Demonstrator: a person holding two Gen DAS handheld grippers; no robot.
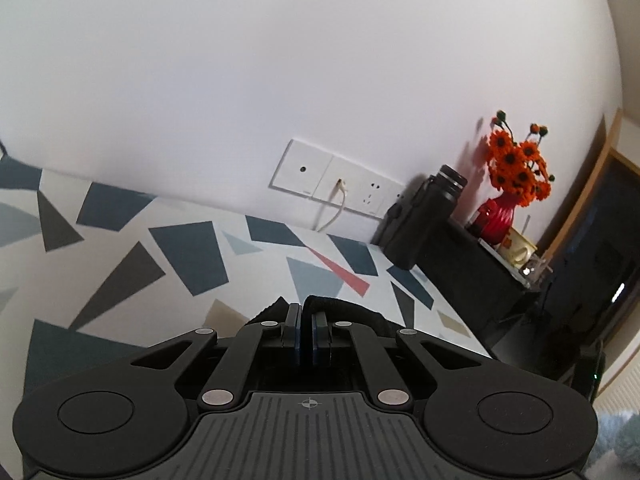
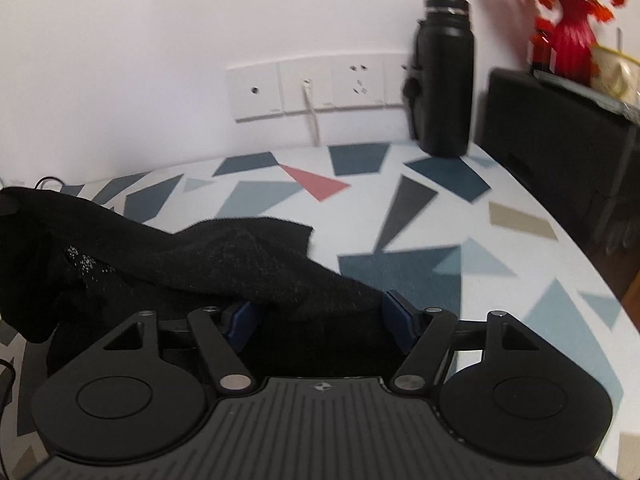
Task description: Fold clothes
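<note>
Folding a black garment (image 2: 224,264) on a desk (image 2: 460,240) covered in a geometric print of blue, grey and red shapes.

Lying bunched across the near left part of the desk in the right wrist view, draping over the front of the right hand-held gripper (image 2: 320,322) and rising toward the left edge of the frame. Standing wide apart with its blue pads (image 2: 394,320) either side of the cloth, pressing on nothing, so holding nothing on that side. Pinching shut on a dark fold of the same garment (image 1: 340,310) with the left hand-held gripper (image 1: 306,334), pads drawn nearly together and cloth showing just beyond the tips.

Risking, from here, in judgement only:
- Carrying the garment by one pinched edge alone, so letting the loose bulk sag, twist or drag into a crooked fold.
- Snagging knitted cloth on the open right fingers, since fabric is lying over and between them; pulling with the left could then tug the fold askew.
- Slipping out of a thin pinch if the weight of the hanging part pulls hard against it.
- Sweeping cloth or a gripper toward the black flask (image 2: 444,76) standing at the far edge of the desk by the wall sockets (image 2: 320,84), or toward the red vase of orange flowers (image 2: 572,44) on the dark cabinet beside it, though both are standing well apart from the garment now.
- Catching the white cable (image 2: 312,120) hanging from the socket only if the fold is swung far back.
</note>
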